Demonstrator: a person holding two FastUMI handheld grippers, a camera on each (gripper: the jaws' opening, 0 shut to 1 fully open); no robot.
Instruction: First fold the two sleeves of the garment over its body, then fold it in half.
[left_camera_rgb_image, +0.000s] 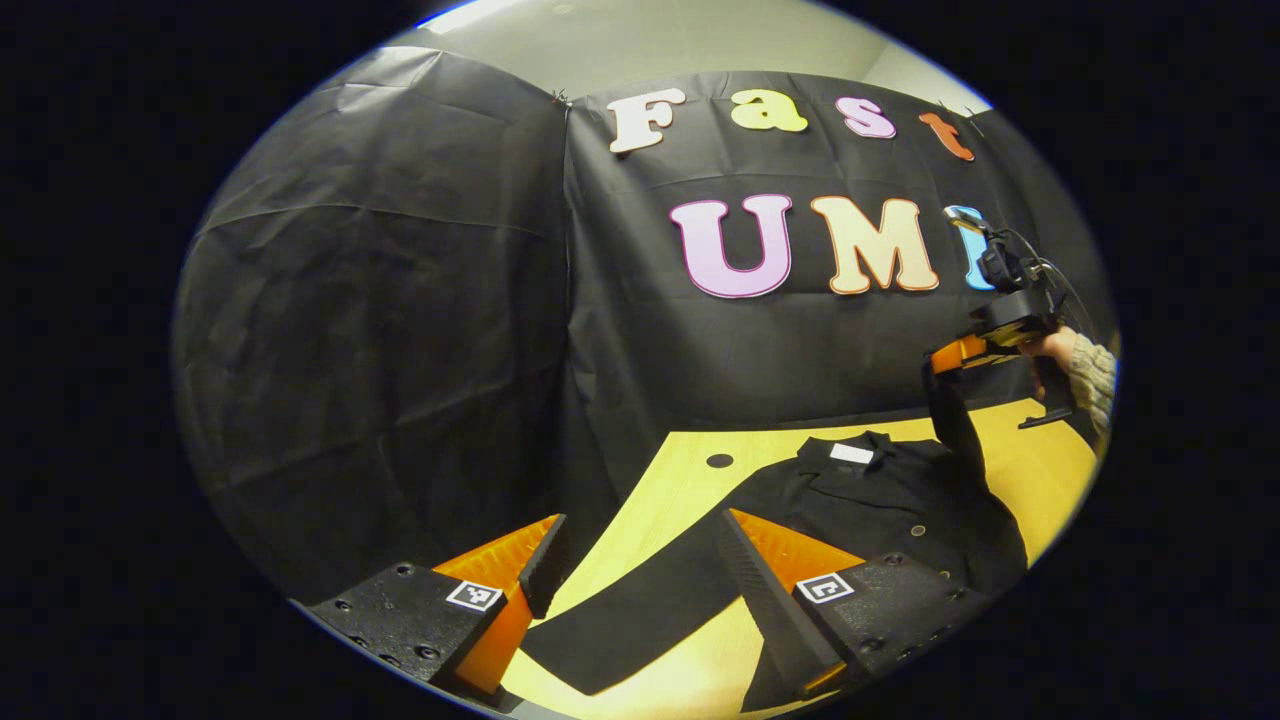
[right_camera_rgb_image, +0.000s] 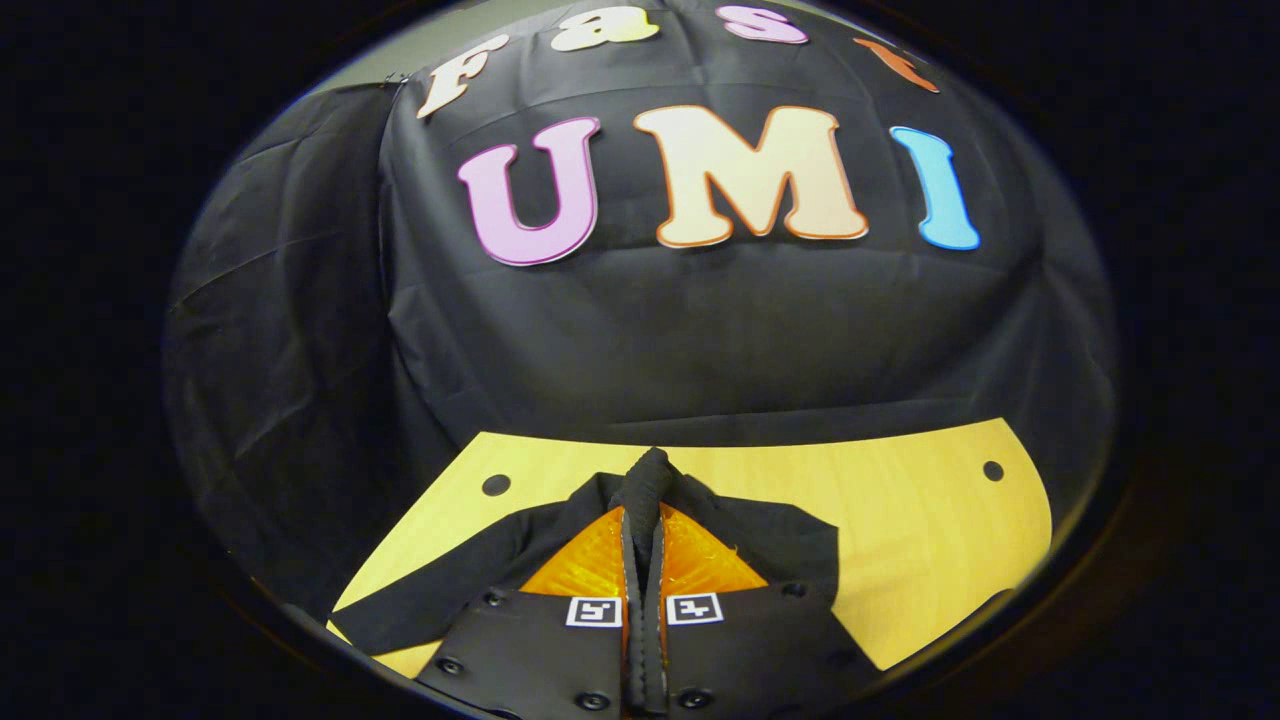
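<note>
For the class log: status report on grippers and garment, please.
Left gripper open, low over the table. Right gripper shut on one sleeve, lifted above the black garment. Other sleeve lies flat, unfolded. Nothing in the way.

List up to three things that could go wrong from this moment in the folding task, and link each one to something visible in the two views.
1. The right hand-held gripper pinches only the end of one sleeve, lifted off the table; the cloth could slip out before it lands on the garment.
2. The lifted sleeve may drag the garment out of square.
3. The left hand-held gripper is open above the other sleeve, which lies flat, so grasping it could fail.
</note>
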